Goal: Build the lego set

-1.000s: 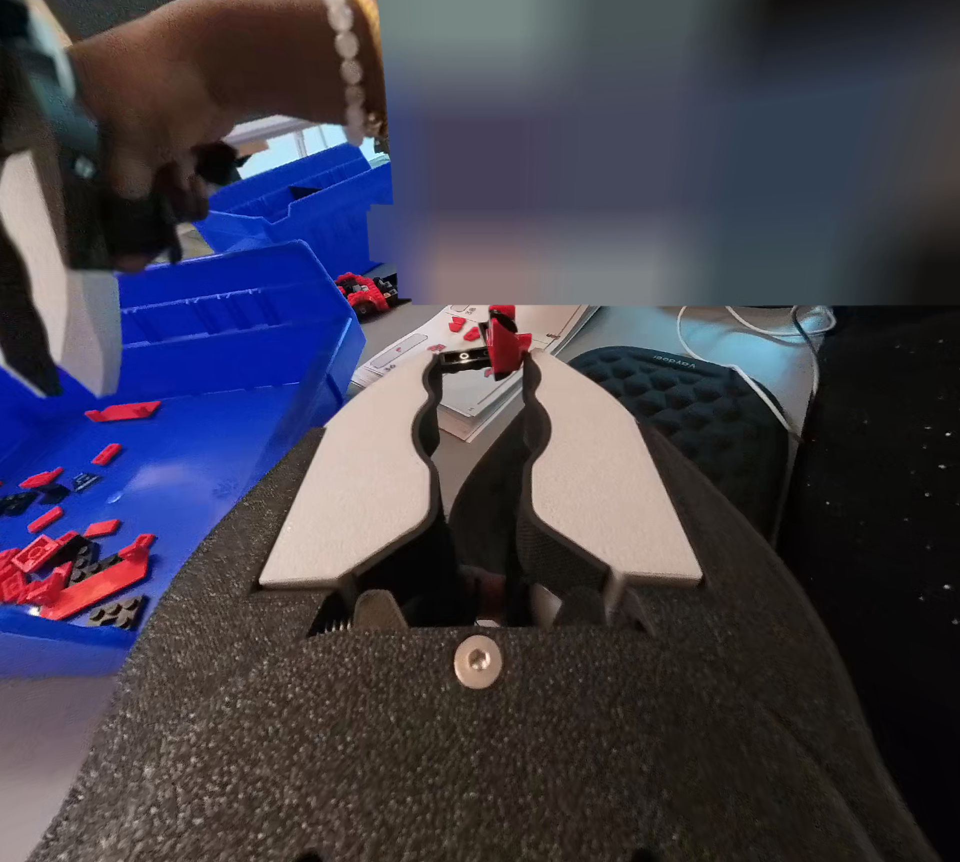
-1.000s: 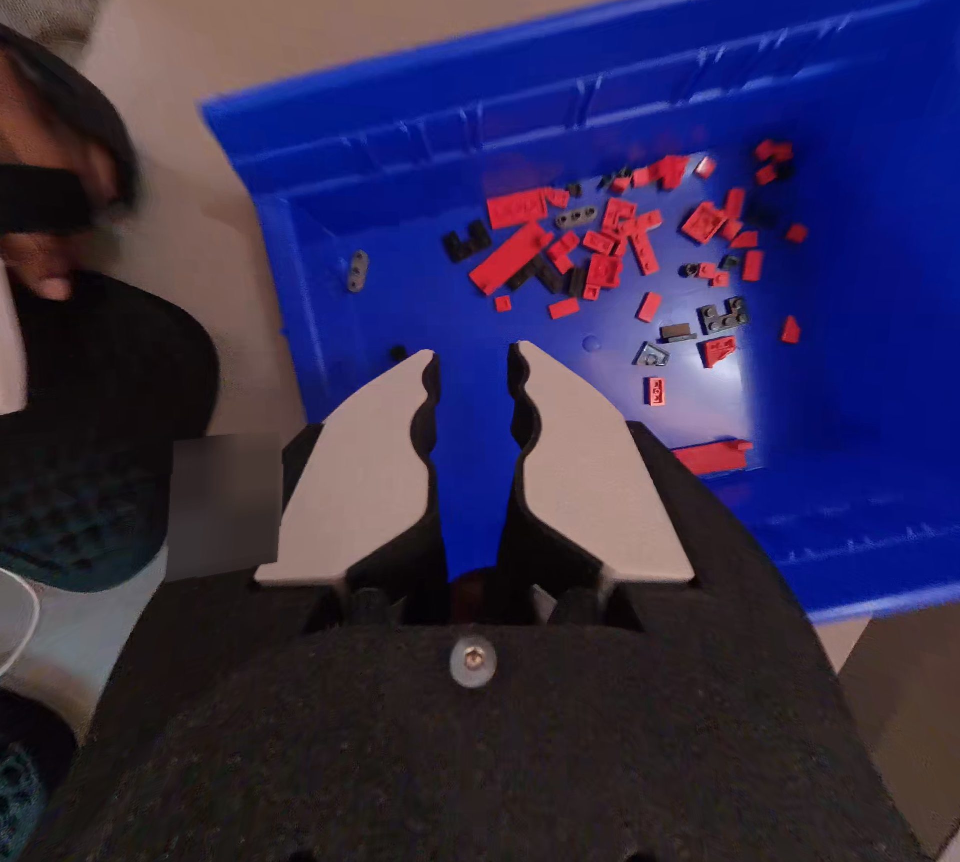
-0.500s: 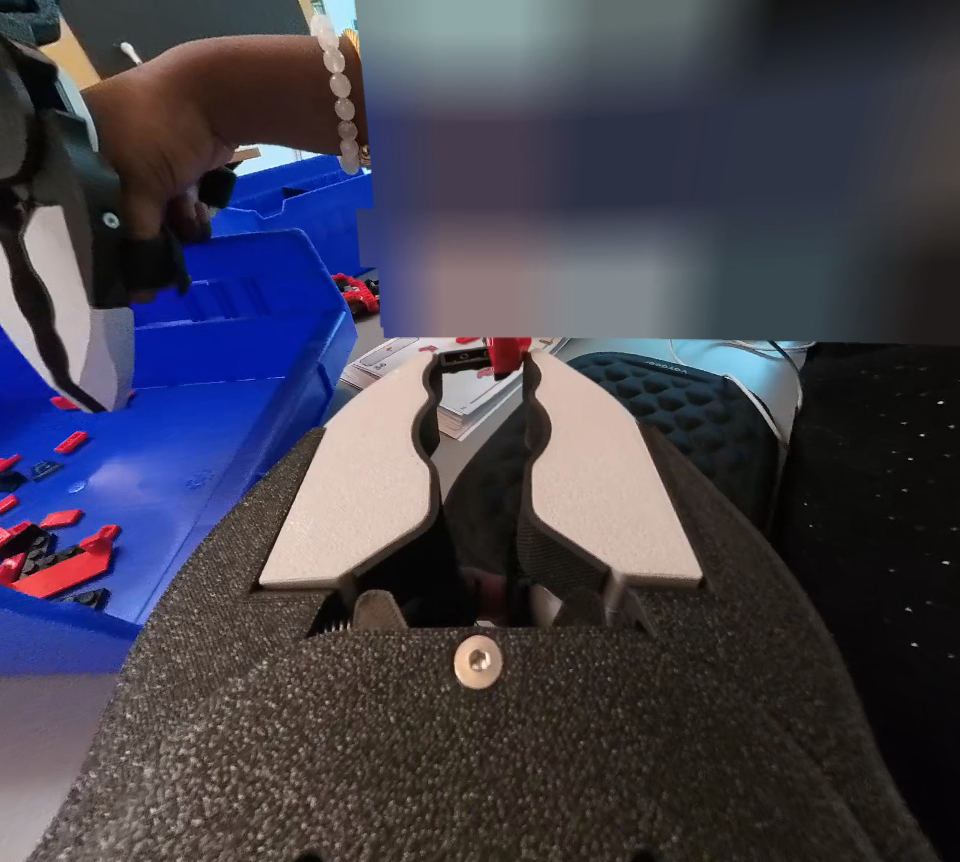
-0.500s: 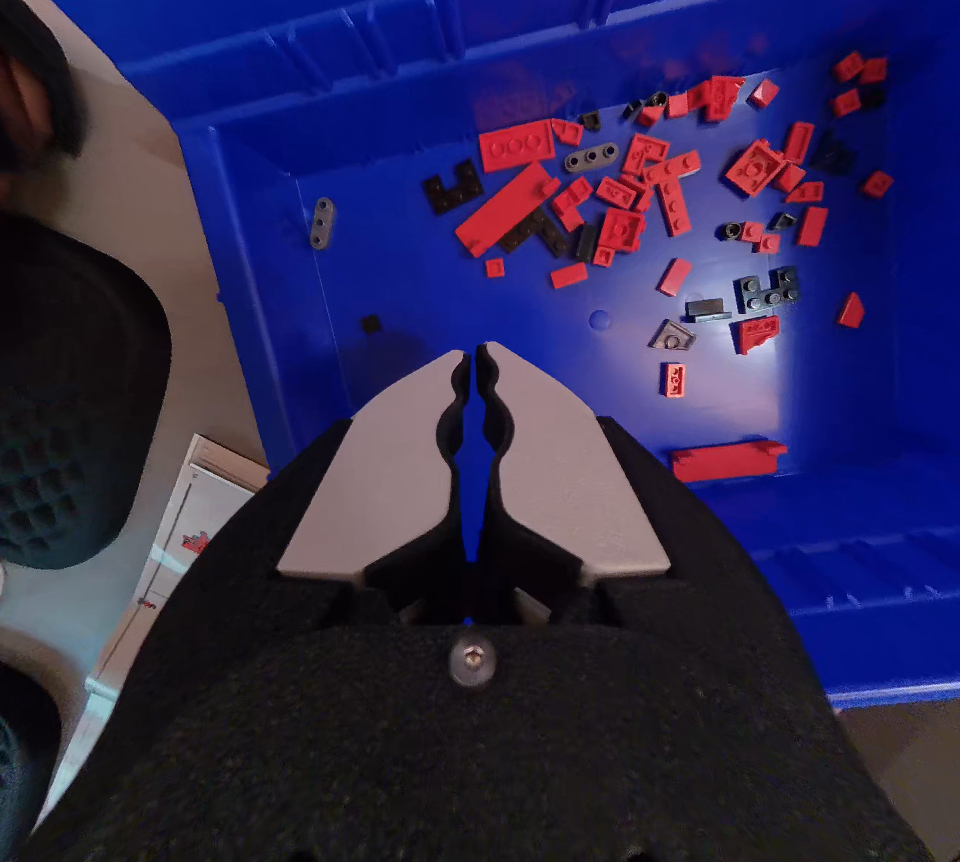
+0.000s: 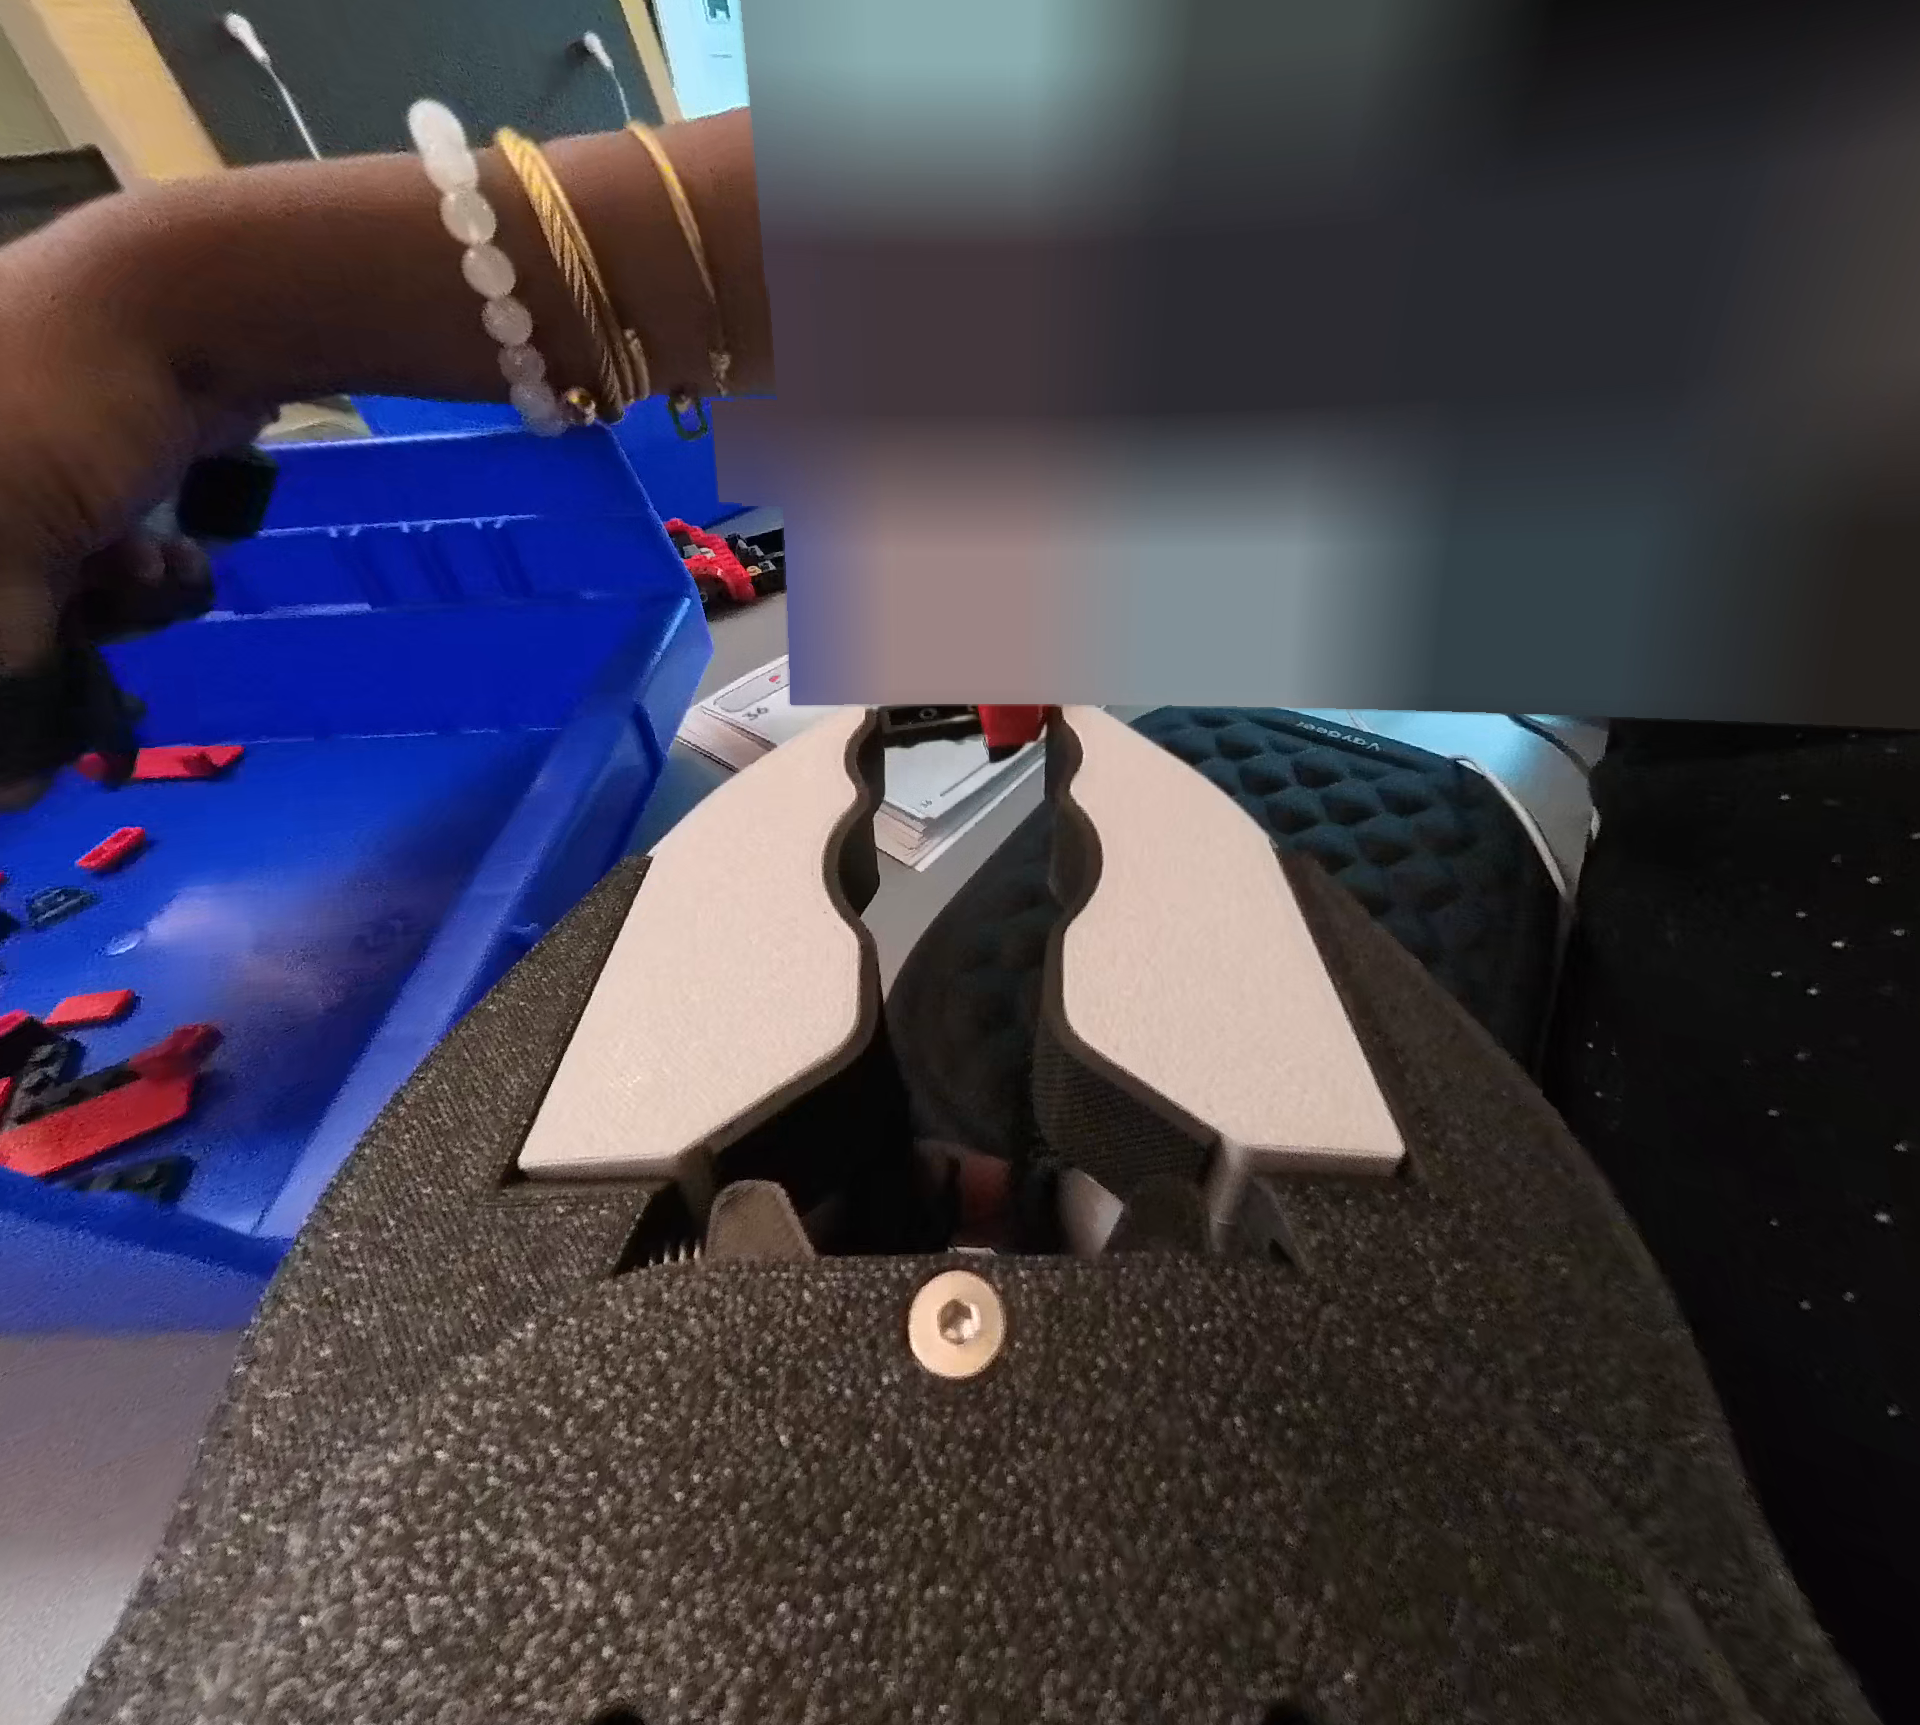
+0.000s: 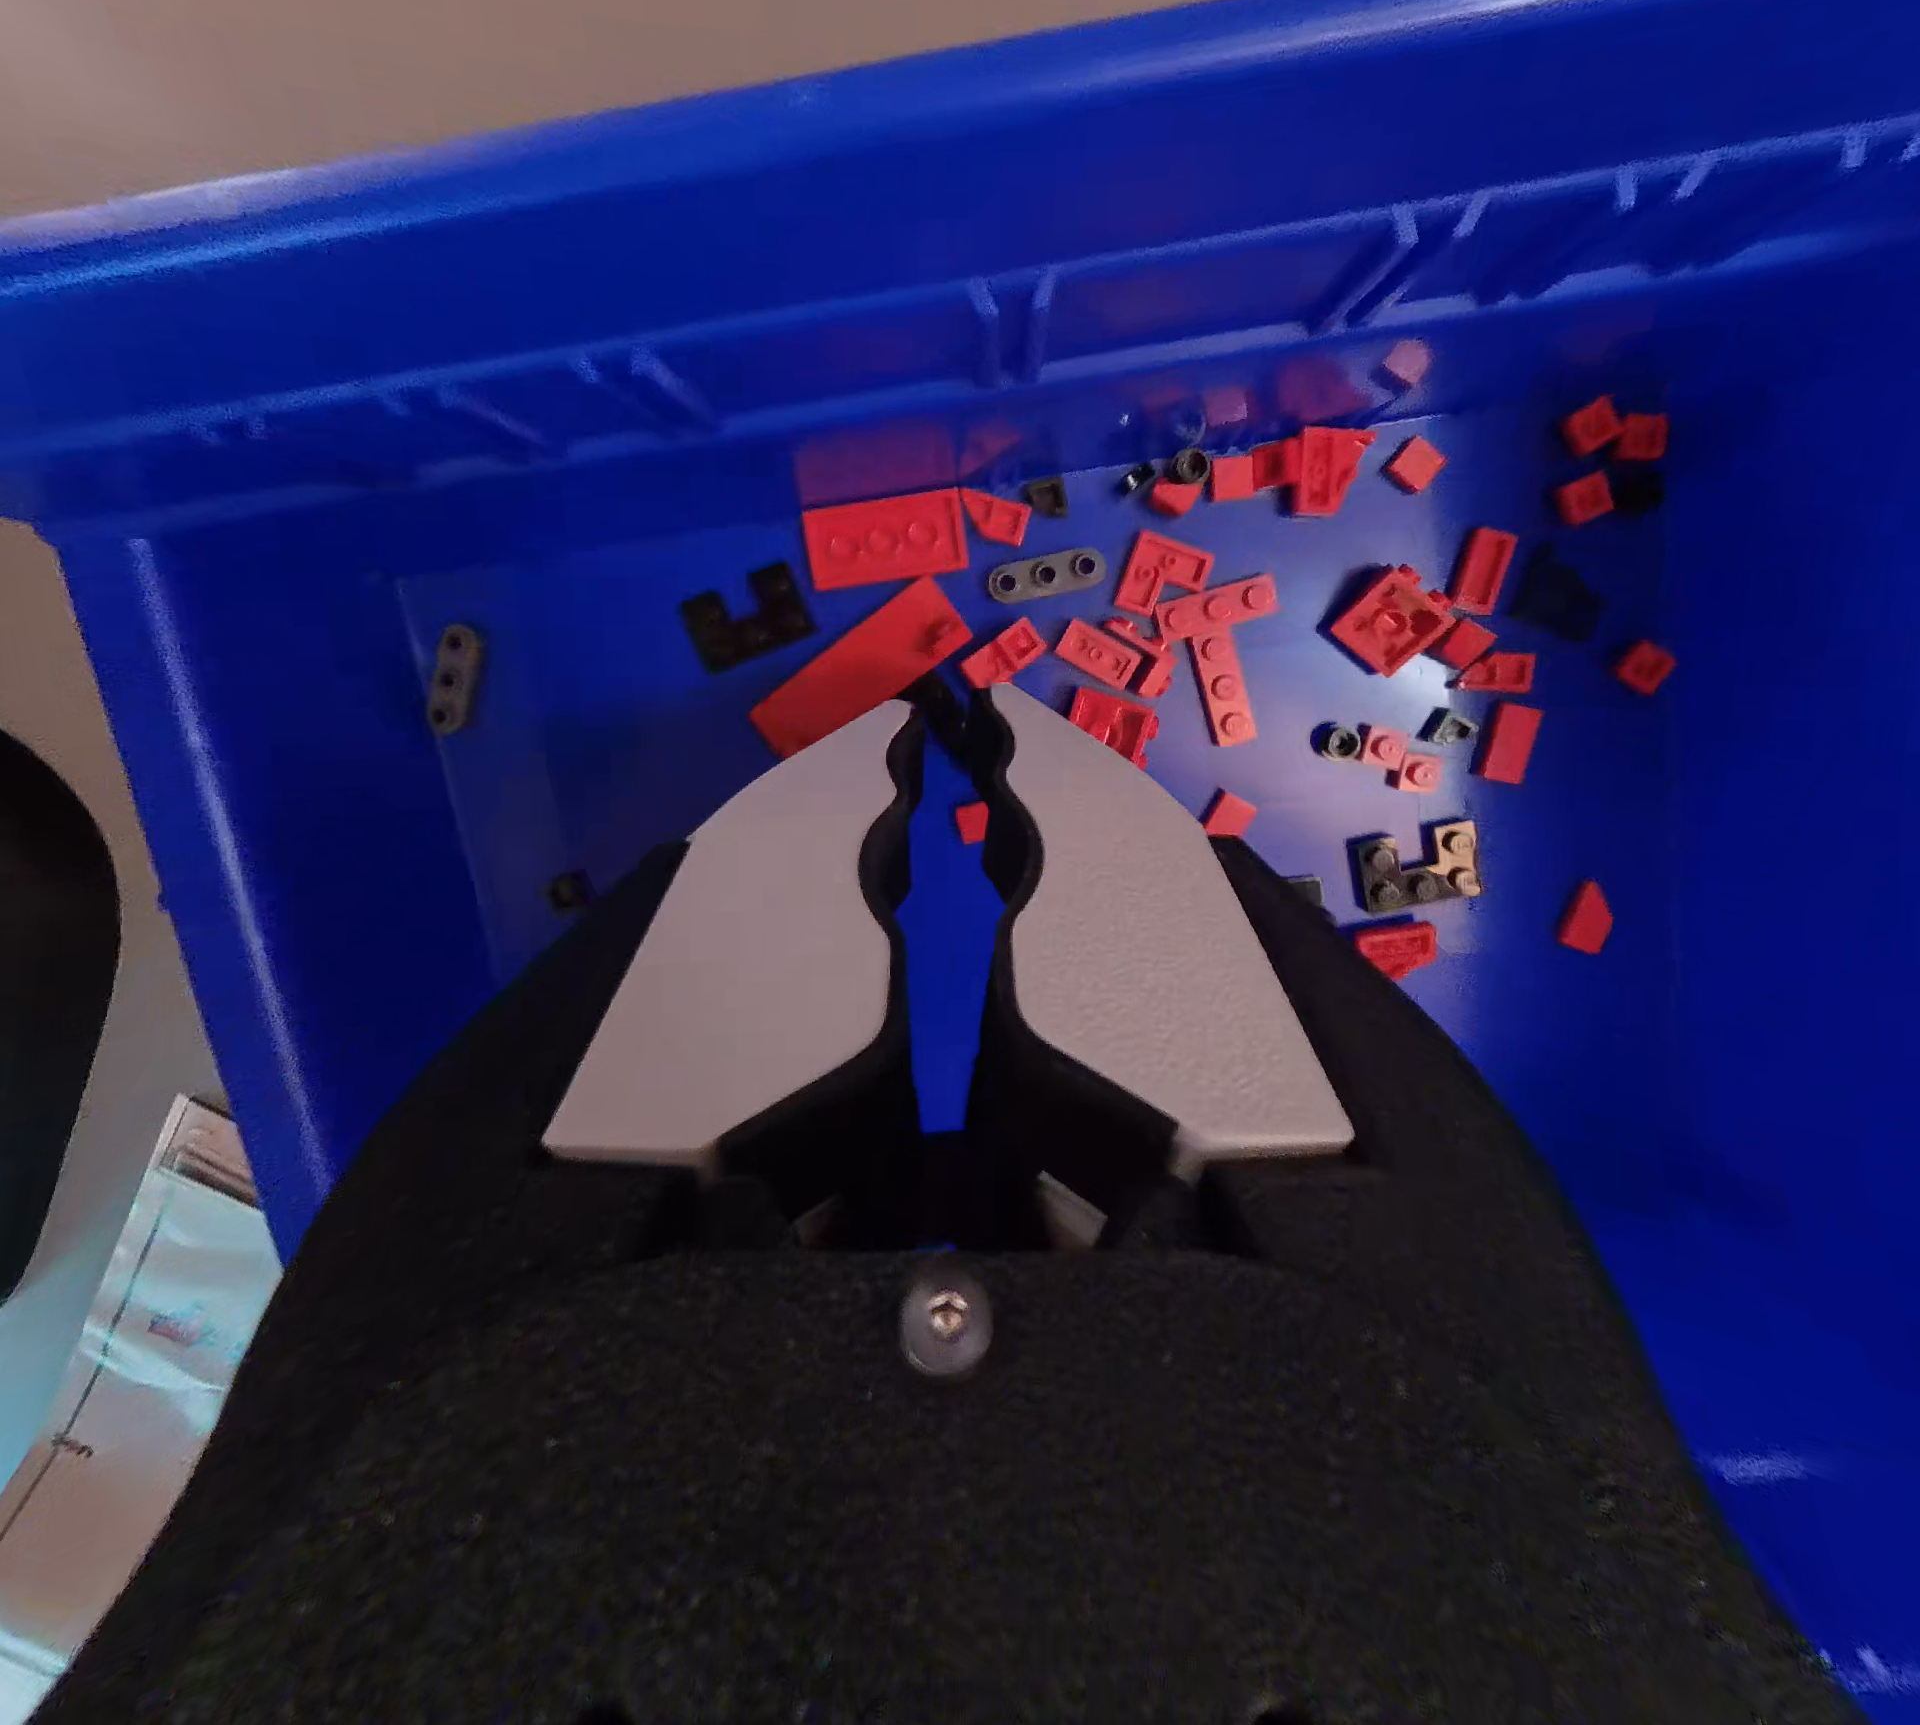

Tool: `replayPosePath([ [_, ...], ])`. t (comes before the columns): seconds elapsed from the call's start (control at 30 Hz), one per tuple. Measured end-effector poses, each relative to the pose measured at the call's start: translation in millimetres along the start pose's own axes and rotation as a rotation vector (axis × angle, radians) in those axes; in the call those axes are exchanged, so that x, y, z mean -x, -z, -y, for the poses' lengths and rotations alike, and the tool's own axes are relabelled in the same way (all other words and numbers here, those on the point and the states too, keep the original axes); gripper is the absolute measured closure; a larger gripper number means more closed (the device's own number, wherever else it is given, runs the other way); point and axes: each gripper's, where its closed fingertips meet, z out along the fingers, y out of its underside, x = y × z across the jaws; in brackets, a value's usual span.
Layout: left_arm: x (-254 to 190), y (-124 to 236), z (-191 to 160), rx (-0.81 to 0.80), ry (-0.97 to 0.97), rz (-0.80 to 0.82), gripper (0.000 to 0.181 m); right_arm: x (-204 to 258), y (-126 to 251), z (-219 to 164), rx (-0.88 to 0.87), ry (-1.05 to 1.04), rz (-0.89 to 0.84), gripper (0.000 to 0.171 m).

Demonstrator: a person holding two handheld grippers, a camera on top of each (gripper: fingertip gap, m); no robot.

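Observation:
My left gripper (image 5: 964, 725) is shut on a small red-and-black lego assembly (image 5: 1008, 725), held above the instruction booklet (image 5: 935, 802); a blur patch hides its top. My right gripper (image 6: 951, 707) is low inside the blue bin (image 6: 727, 221), over a pile of loose red and black pieces. Its jaws are nearly together with a black piece (image 6: 943, 725) between the tips, beside a long red plate (image 6: 862, 667). In the left wrist view, the hand (image 5: 156, 345) holding the right gripper reaches into the same bin (image 5: 436, 667).
A partly built red model (image 5: 717, 563) stands on the table behind the bin, next to a second blue bin (image 5: 665, 439). A dark padded wrist rest (image 5: 1351, 823) lies right of the booklet. The booklet also shows at the right wrist view's lower left (image 6: 156, 1312). Left tips to right tips: about 25 centimetres.
My right gripper moved from the bin's near edge down to the pile, and its jaws narrowed from open to nearly shut. My left gripper kept hold of its assembly and shifted slightly.

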Motion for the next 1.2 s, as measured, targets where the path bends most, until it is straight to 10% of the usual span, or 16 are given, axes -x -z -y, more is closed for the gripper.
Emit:
replayPosePath([
  [1.2,-1.5,-0.5,0.1,0.000,0.002,-0.015,0.152,8.8,-6.7,-40.6,0.239,-0.050,0.054,0.156],
])
